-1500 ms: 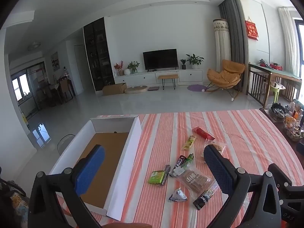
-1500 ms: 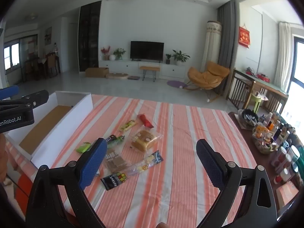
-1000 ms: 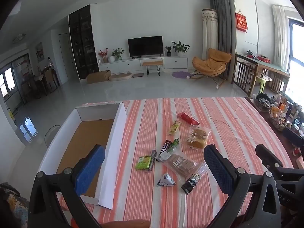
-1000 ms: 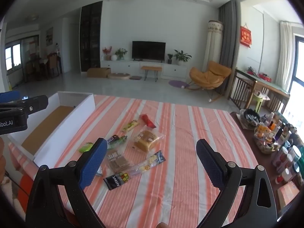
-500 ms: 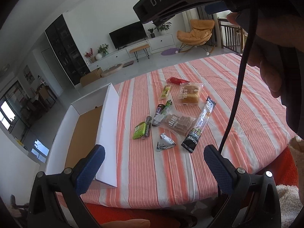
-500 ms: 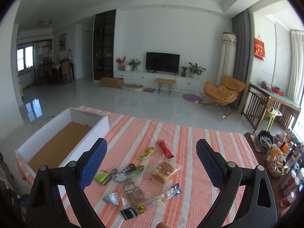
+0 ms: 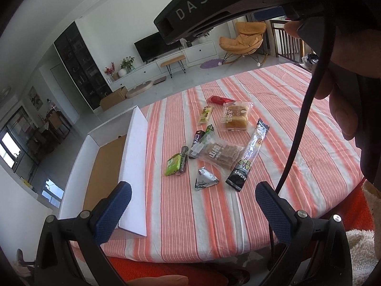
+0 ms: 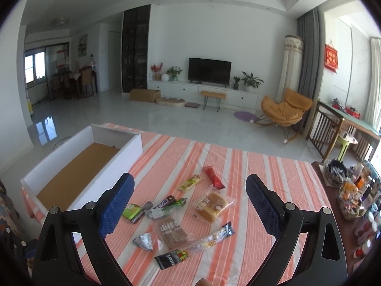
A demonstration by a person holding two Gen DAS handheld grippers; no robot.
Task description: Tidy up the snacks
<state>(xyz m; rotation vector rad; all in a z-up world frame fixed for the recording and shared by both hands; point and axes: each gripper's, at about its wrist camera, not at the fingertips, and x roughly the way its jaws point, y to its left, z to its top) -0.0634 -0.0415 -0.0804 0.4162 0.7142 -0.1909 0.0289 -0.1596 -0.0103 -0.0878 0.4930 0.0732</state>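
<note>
Several wrapped snacks lie in a loose cluster on the striped tablecloth (image 7: 281, 109): a bread pack (image 7: 234, 118), a brown biscuit pack (image 7: 218, 153), a long dark stick pack (image 7: 248, 160), a green pack (image 7: 174, 165), a silver triangle pack (image 7: 204, 182) and a red stick (image 7: 220, 100). An open white box (image 7: 133, 157) with a brown floor stands to their left. My left gripper (image 7: 193, 211) hangs open above the near table edge, empty. My right gripper (image 8: 189, 205) hovers open over the bread pack (image 8: 212, 206) and biscuit pack (image 8: 172, 233), holding nothing.
In the left wrist view the right gripper's body, its cable (image 7: 300, 128) and a hand (image 7: 338, 76) fill the upper right. A side table with bottles and baskets (image 8: 354, 197) stands right of the table. The white box (image 8: 78, 176) sits at the left.
Both grippers rose and pulled back from the table. The left view swung down onto the snacks, with the right gripper now passing above it. Both stay open; no snack has moved.
</note>
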